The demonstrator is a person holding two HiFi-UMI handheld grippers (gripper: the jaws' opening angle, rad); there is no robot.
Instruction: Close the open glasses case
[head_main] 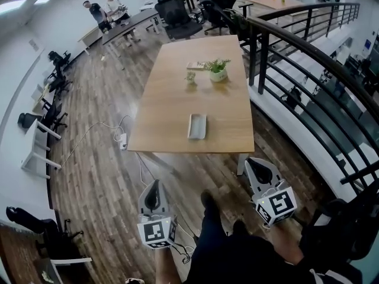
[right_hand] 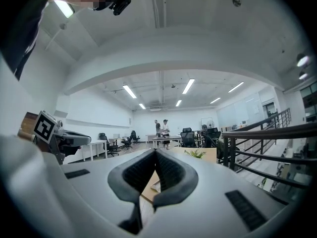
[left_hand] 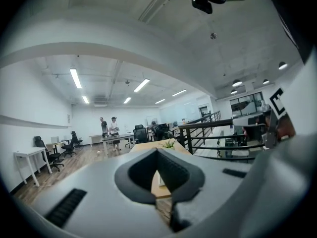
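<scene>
The glasses case, a pale grey oblong, lies on the near half of the wooden table; at this distance I cannot tell how its lid stands. My left gripper and right gripper hang low in front of the table's near edge, well short of the case. Both are shut, with nothing in them. In the left gripper view the left gripper has its pads meeting, and a sliver of the case shows below them. In the right gripper view the right gripper stands the same way, with the case far off.
A potted plant, a small object and a flat item sit at the table's far half. A black railing runs along the right. A power strip and cable lie on the floor at left. Two people stand far back by desks and chairs.
</scene>
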